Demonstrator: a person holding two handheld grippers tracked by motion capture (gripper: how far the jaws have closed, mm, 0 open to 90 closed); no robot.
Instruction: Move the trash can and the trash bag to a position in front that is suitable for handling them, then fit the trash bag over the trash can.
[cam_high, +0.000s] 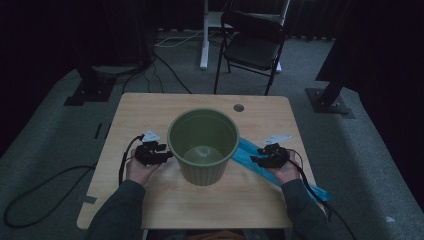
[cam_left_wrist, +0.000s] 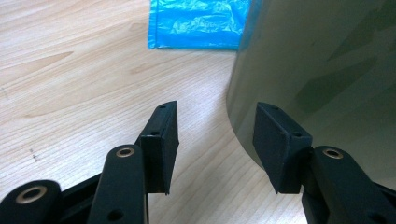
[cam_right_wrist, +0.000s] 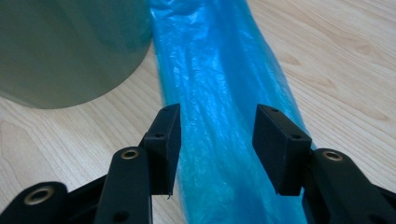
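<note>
A green plastic bucket (cam_high: 202, 145) stands upright and empty in the middle of the wooden table (cam_high: 145, 107). A folded blue plastic bag (cam_high: 250, 152) lies flat on the table, reaching from behind the bucket toward the right front edge. My left gripper (cam_high: 164, 156) is open close beside the bucket's left wall. In the left gripper view the gripper (cam_left_wrist: 215, 135) has one jaw in front of the bucket wall (cam_left_wrist: 327, 70), and the bag (cam_left_wrist: 196, 23) shows beyond. My right gripper (cam_high: 256, 160) is open over the bag. In the right gripper view the gripper (cam_right_wrist: 215, 135) straddles the blue bag (cam_right_wrist: 219, 84), pads apart from it, with the bucket (cam_right_wrist: 60, 46) at upper left.
A black folding chair (cam_high: 252, 47) stands behind the table on the grey carpet. Cables (cam_high: 165, 70) run over the floor at the back left, and black stand bases (cam_high: 330, 100) sit to either side. A small round hole (cam_high: 238, 107) is in the tabletop's far edge.
</note>
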